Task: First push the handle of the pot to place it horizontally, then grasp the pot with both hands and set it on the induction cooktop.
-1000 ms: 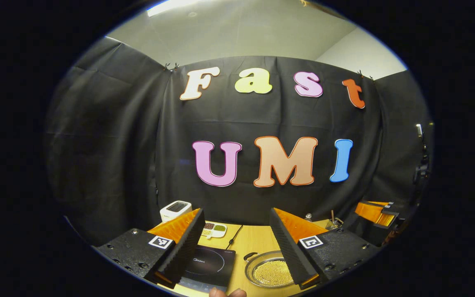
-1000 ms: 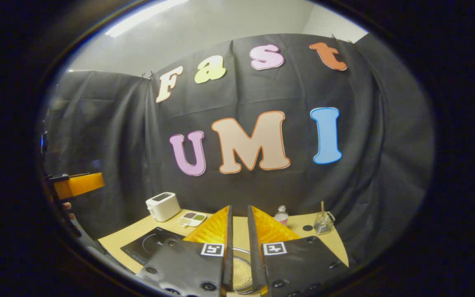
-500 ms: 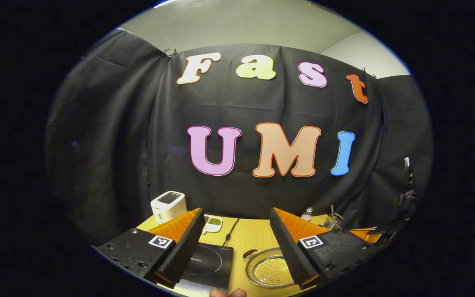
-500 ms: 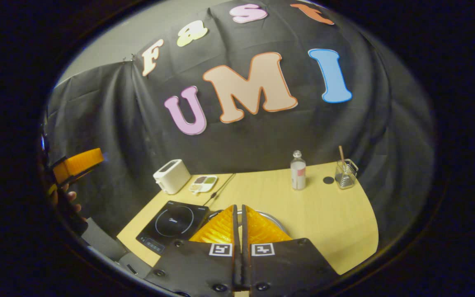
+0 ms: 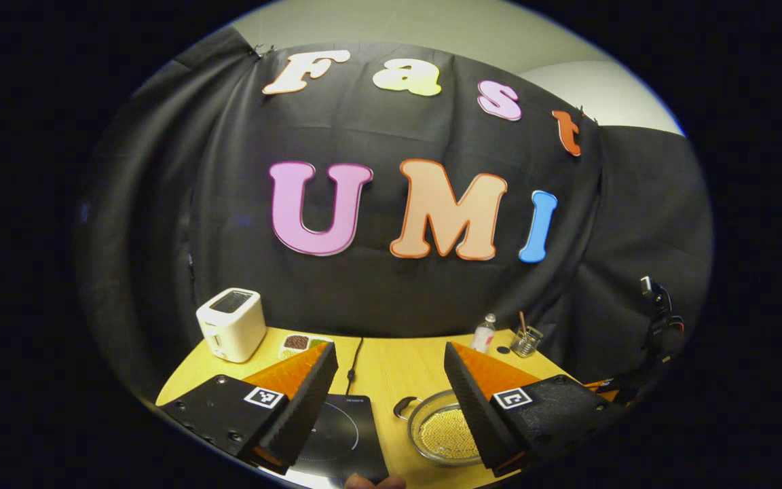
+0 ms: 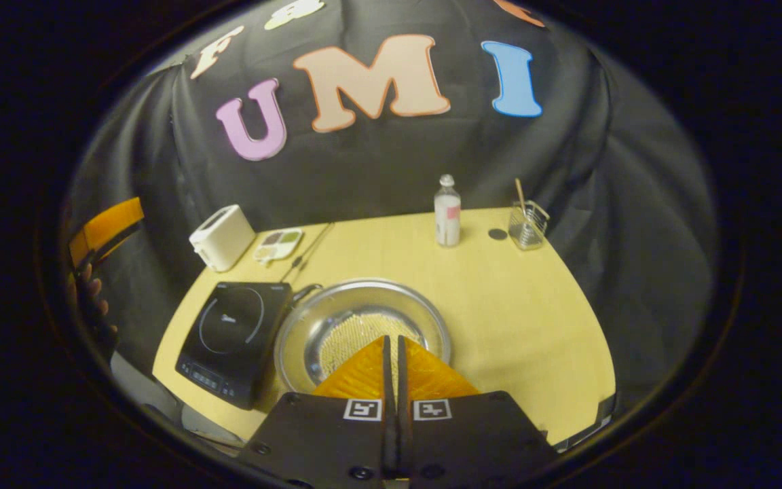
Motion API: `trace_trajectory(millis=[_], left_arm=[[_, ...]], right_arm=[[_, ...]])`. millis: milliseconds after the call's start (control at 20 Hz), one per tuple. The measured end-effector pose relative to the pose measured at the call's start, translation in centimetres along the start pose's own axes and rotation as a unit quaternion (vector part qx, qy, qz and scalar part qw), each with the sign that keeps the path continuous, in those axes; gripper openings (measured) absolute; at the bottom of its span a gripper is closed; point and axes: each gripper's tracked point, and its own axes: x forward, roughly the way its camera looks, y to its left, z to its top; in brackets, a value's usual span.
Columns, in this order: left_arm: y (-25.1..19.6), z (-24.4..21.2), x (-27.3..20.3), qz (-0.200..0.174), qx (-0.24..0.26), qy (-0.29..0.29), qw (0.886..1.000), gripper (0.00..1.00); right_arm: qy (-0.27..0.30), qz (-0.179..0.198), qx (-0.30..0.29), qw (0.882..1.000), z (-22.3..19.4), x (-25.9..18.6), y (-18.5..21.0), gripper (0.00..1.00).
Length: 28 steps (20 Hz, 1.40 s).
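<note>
A shallow steel pot (image 6: 425, 319) holding small golden beads sits mid-table, with a loop handle (image 6: 304, 292) at its far-left rim. Just left of it lies the black induction cooktop (image 6: 231, 333). My right gripper (image 6: 391, 337) is shut with nothing in it and hovers over the pot's near edge. In the left gripper view, my left gripper (image 5: 387, 350) stands open above the table, its fingers framing the cooktop (image 5: 347, 435) and the pot (image 5: 435, 435). The pot handle (image 5: 401, 407) points toward the cooktop. The left gripper (image 6: 102, 227) and a hand (image 6: 89, 299) sit at the far left.
At the table's back are a white toaster (image 6: 221, 238), a small dish of beans (image 6: 279, 244), a cable (image 6: 309, 248), a clear bottle (image 6: 447, 210), a black disc (image 6: 497, 234) and a wire holder with a stick (image 6: 527, 224). Bare wooden table (image 6: 527, 312) lies right of the pot.
My right gripper went from slightly open to shut, tipped down and moved over the pot. My left gripper stayed open and tilted down, showing more of the table.
</note>
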Motion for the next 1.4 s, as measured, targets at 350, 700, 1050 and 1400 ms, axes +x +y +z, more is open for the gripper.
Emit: trace_trajectory(millis=[350, 700, 1050, 1400], left_arm=[[0.7, -2.9, 2.6, -0.025, -0.030, 0.030, 0.999, 0.96], [2.0, -4.7, 2.8, -0.011, -0.049, 0.047, 0.998, 0.97], [3.1, -5.7, 2.8, 0.004, -0.051, 0.055, 0.997, 0.97], [2.9, -7.1, 3.1, 0.006, -0.058, 0.073, 0.996, 0.97]], right_arm=[[0.121, -0.027, 0.039, 0.992, -9.3, 0.7, -1.5, 0.03], [0.176, -0.028, 0.012, 0.984, -13.1, 2.8, -1.2, 0.03], [0.207, -0.032, -0.008, 0.978, -14.2, 4.6, -2.4, 0.03], [0.208, -0.040, 0.012, 0.977, -13.2, 5.5, -4.3, 0.03]])
